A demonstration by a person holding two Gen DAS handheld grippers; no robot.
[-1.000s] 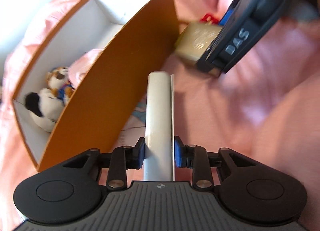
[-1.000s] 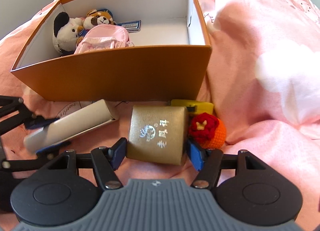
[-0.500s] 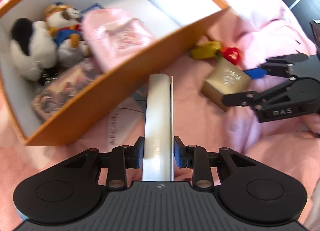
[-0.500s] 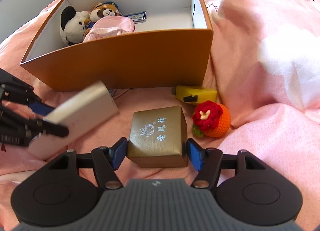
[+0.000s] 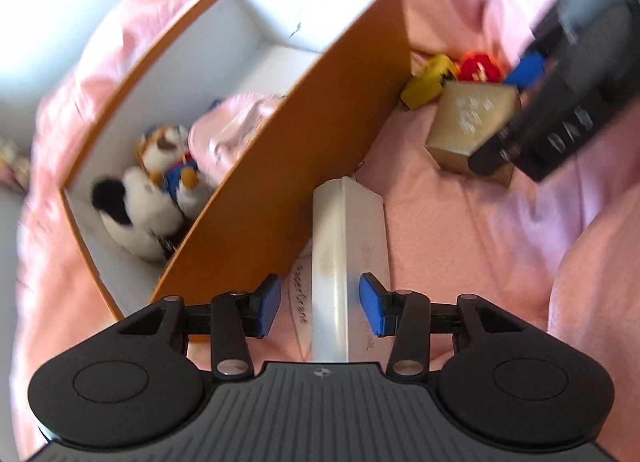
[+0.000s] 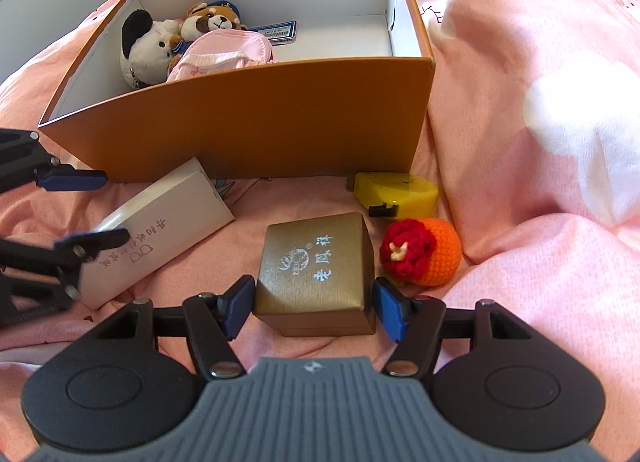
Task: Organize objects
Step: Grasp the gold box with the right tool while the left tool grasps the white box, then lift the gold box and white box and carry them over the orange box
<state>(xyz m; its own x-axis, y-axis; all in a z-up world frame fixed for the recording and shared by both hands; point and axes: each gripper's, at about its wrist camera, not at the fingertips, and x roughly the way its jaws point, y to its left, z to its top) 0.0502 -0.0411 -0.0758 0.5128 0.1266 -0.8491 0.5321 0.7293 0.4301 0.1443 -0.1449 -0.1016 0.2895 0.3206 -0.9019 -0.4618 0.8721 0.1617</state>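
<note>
Left wrist: blurred | left hand-held gripper (image 5: 319,305) spread around white box (image 5: 348,262) | right hand-held gripper (image 6: 314,306) spread, gold box (image 6: 316,270) between

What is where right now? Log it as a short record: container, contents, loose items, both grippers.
Container: orange box, open top, on pink bedding
Inside: black-eared plush, brown plush, pink pouch, card
Loose in front: white box, gold box, yellow tape measure, crochet ball
Left gripper: fingers open, straddling white box
Right gripper: fingers open, either side of gold box
</note>
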